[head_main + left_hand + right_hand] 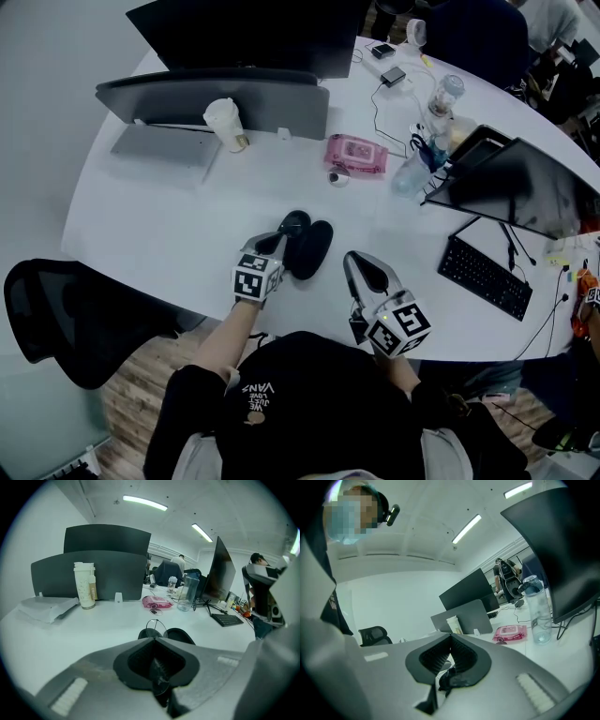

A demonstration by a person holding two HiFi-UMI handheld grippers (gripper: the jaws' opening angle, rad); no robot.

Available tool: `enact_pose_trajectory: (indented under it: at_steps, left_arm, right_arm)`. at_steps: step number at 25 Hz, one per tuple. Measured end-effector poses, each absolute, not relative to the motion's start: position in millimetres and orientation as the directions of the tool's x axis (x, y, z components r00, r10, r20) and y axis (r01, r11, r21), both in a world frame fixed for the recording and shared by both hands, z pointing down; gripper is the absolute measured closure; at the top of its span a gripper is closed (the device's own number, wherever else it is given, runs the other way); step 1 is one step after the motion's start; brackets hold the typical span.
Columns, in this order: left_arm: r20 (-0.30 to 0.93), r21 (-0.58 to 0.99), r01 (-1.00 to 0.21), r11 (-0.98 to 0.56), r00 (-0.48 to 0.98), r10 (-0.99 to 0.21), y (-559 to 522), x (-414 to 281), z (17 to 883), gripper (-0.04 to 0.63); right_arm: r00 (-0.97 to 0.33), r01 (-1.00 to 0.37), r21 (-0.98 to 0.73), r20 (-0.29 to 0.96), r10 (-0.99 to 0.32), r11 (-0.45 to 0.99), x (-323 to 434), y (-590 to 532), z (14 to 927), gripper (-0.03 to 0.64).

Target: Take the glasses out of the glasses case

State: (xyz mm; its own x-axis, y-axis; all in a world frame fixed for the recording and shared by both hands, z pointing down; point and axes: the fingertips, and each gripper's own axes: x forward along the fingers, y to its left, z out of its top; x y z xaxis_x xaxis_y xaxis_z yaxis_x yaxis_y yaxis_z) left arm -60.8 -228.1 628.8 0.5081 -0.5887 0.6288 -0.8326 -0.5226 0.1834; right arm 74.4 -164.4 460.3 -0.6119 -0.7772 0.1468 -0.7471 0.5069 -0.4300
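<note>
My left gripper [153,644] has its jaws clenched on the glasses [155,627], seemingly near the bridge. One lens pokes out just above the open case [180,636] on the counter [93,625]. My right gripper [450,644] has its jaws closed on nothing, apart from the case. Such a thin hold could slip or twist the frame, and nothing steadies the case if a lens snags it.

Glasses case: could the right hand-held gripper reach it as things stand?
Probably yes: the glasses case lies open beside the right hand-held gripper, with only bare table between them. The left hand-held gripper is at its far side.
</note>
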Motion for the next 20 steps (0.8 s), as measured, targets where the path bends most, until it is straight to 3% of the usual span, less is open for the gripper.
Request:
enact_pose_trajectory:
  at_steps: [20]
  left_arm:
    - [0.447, 0.168, -0.822, -0.544, 0.555, -0.701, -194.7, -84.6, 540.2, 0.588]
  right_arm:
    - [-0.598, -0.759, -0.392, 0.106, -0.794, 0.52, 59.7, -125.9, 435.8, 0.617]
